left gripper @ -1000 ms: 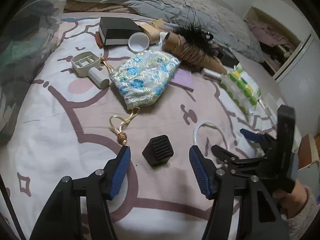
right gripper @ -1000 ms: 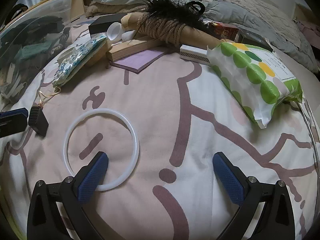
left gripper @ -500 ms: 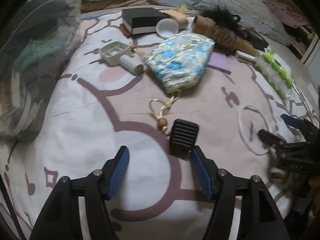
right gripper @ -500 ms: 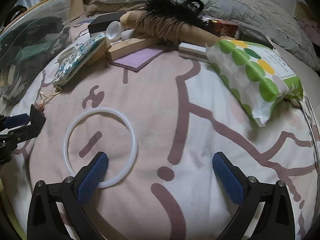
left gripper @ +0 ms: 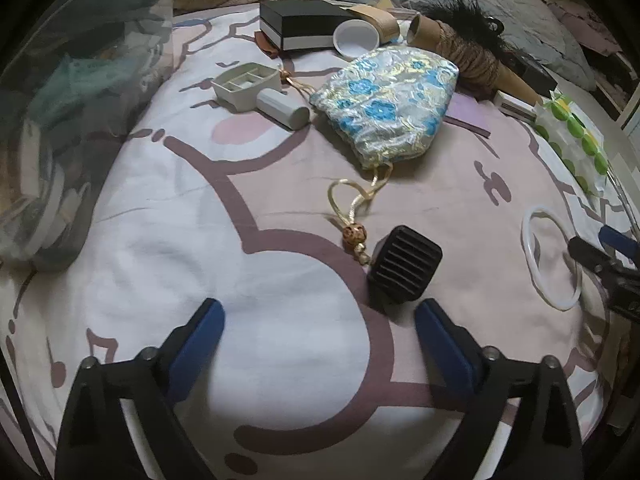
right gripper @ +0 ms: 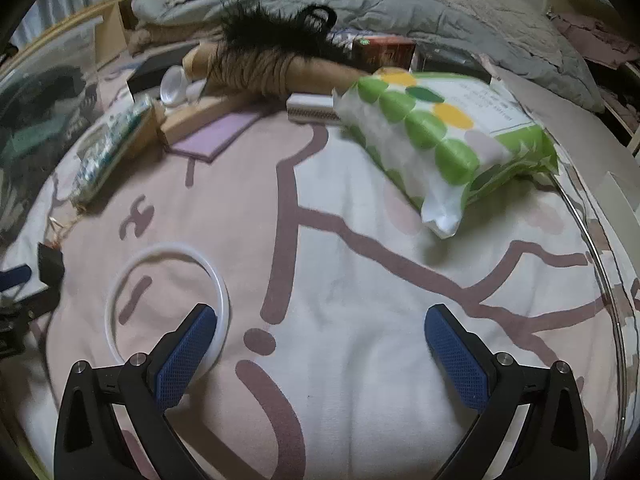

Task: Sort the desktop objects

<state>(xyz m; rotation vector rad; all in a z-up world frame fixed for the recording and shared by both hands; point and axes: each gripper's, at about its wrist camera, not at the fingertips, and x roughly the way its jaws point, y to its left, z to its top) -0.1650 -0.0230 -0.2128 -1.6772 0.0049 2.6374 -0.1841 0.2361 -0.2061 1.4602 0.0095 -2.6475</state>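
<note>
A small black ribbed block (left gripper: 404,266) lies on the pink and white bed cover, just ahead of my left gripper's right finger. My left gripper (left gripper: 318,334) has its jaws opening wide, with only cloth between them. A floral brocade pouch (left gripper: 390,102) with a beaded cord (left gripper: 354,234) lies beyond the block. A white ring (right gripper: 168,304) lies flat at the left of the right wrist view; my right gripper (right gripper: 320,340) stands open with its left finger over the ring's near edge. The ring (left gripper: 550,258) shows at the far right of the left wrist view.
At the back lie a black box (left gripper: 304,24), a white cup (left gripper: 356,38), a twine cone with black feathers (left gripper: 468,48), a grey handheld device (left gripper: 260,92) and a purple pad (right gripper: 218,136). A green-dotted packet (right gripper: 444,136) lies at the right. A clear bag of clothes (left gripper: 52,120) fills the left.
My left gripper's jaws have spread much wider and it has tipped downward, the black block now lying off its right finger. The right gripper has shifted slightly right; its left finger now overlaps the ring.
</note>
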